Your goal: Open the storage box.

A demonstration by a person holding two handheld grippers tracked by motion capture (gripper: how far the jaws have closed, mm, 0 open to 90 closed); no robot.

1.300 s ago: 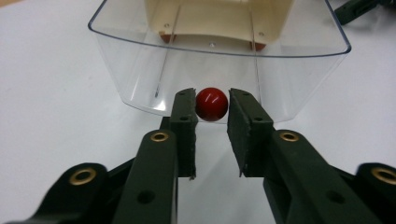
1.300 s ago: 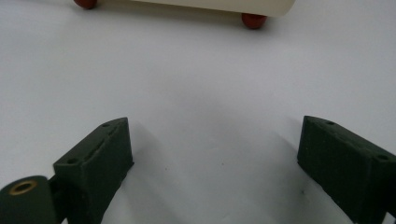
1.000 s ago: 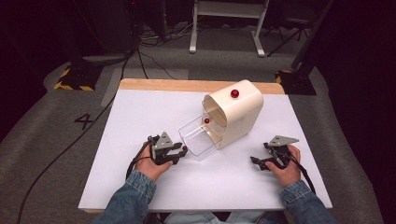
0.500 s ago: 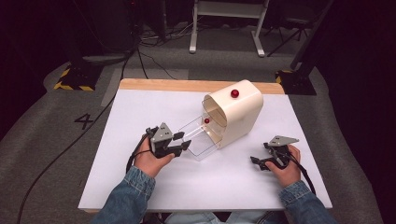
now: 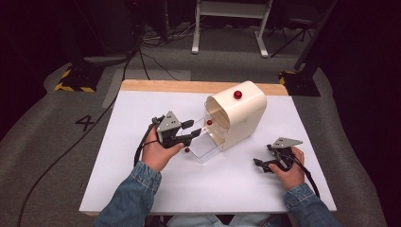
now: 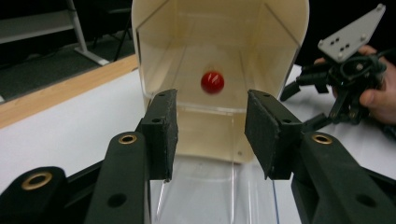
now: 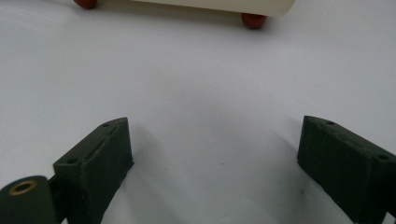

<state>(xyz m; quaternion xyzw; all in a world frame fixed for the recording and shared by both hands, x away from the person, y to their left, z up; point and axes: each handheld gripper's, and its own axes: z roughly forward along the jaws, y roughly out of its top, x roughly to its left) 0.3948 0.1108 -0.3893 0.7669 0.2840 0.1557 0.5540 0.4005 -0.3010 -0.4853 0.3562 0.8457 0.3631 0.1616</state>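
We see the left hand [image 5: 158, 150] raised off the white table [image 5: 142, 189], its left gripper [image 5: 193, 130] open-jawed and aimed toward two o'clock at the cream box [image 5: 239, 113], over the clear drawer [image 5: 205, 144]. The left gripper view reveals a red ball [image 6: 212, 81] inside, beyond the jaws. The right gripper [image 5: 259, 164] rests at four o'clock of the box, jaws wide apart, empty.

Cream box [image 5: 239, 116], red knob [image 5: 238, 94], white table [image 5: 142, 189]
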